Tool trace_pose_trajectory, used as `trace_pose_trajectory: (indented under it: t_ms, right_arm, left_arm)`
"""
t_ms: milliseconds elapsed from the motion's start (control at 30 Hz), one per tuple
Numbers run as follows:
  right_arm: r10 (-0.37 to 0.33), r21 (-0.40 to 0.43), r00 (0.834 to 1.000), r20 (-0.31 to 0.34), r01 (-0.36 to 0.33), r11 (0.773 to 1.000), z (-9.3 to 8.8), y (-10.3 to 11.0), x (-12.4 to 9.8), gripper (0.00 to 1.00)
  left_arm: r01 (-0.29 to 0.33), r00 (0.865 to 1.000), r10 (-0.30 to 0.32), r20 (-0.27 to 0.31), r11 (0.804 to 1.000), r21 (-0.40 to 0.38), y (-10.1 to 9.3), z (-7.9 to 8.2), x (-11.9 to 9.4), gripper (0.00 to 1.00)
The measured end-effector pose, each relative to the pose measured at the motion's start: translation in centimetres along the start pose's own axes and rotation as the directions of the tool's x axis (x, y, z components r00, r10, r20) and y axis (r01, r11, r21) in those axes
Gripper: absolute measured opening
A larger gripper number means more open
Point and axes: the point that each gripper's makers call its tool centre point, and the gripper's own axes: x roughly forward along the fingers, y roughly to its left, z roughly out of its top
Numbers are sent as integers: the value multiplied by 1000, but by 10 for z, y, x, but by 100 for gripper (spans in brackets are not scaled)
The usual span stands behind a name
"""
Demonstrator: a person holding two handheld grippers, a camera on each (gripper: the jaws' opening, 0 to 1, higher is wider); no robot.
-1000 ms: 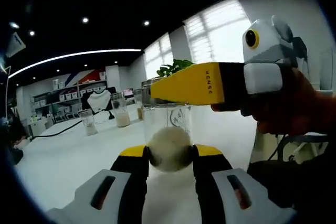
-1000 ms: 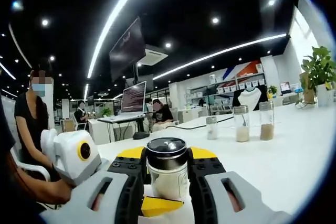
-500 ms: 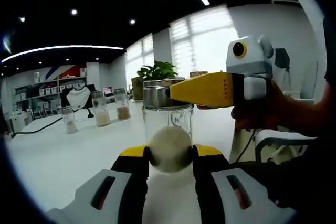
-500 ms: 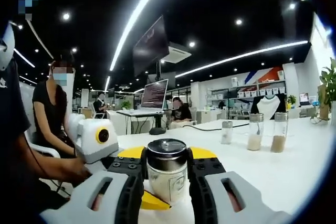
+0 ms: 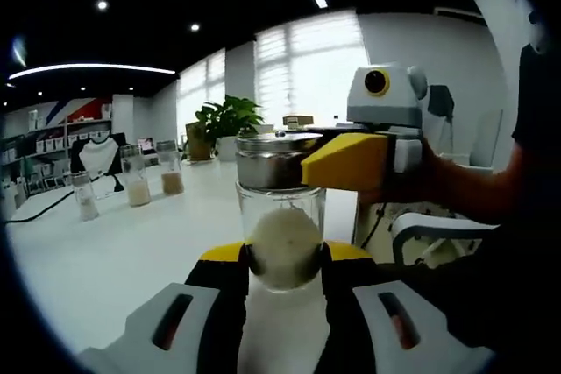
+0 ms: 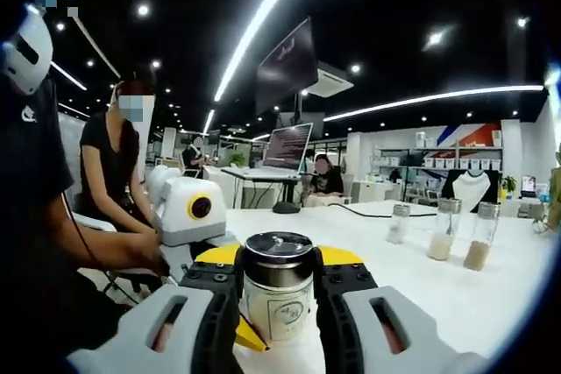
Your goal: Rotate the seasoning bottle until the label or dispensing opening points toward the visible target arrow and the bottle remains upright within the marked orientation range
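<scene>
Glass seasoning bottle (image 5: pixel 282 232), clear cylindrical wall, brushed metal cap (image 6: pixel 278 256), pale powder or granules inside; stands upright on a white surface (image 5: pixel 105 260). A small printed label (image 6: pixel 288 314) shows on its wall in the right gripper view.

Left tongs (image 5: pixel 282 262): yellow-and-black jaws closed on the lower body of the bottle, one either side. Right tongs (image 6: pixel 279 279): jaws closed on the bottle just under the cap, seen from the opposite side; in the left gripper view one yellow jaw lies across the cap. Each gripper's white housing appears in the other's view, held by a hand.

Target arrow: cannot be made out in either view.

Handling judgement: the turn appears to be under way. Best done with one pair as a steady anchor low on the glass and the other turning near the cap, axis kept vertical, base flat on the surface. Smooth glass may slip under light pressure; too firm a squeeze high up could tip it.

Background: three further glass jars (image 6: pixel 438 229) in a row, well apart from the bottle; a potted plant (image 5: pixel 223 120); seated people at desks.
</scene>
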Motion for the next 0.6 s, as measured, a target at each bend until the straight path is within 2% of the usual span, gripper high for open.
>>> trace_pose_trajectory:
  t_ms: [67, 200, 233, 400, 500, 600]
  right_arm:
    - [-11, 2, 1000, 4, 11, 1000, 1, -1, 1, 29]
    - [-102, -13, 995, 18, 102, 995, 3, -11, 3, 28]
    - [-134, -4, 991, 19, 134, 991, 3, -16, 4, 28]
    - [-209, 34, 977, 38, 208, 977, 5, -25, 4, 28]
    - [-243, 54, 969, 46, 240, 969, 5, -28, 7, 28]
    - [-298, 104, 952, 77, 289, 952, 7, -33, 7, 29]
  left_arm:
    - [-6, 1000, 6, 5, 1000, 1, 1, 1, 0, 34]
    - [-77, 996, 76, 37, 997, 21, 10, 6, 3, 34]
    - [-107, 994, 105, 43, 994, 36, 14, 7, 3, 35]
    - [-156, 987, 154, 54, 987, 29, 18, 10, 7, 35]
    - [-213, 976, 211, 51, 977, 32, 23, 9, 9, 36]
    - [-263, 963, 259, 67, 963, 52, 26, 11, 10, 36]
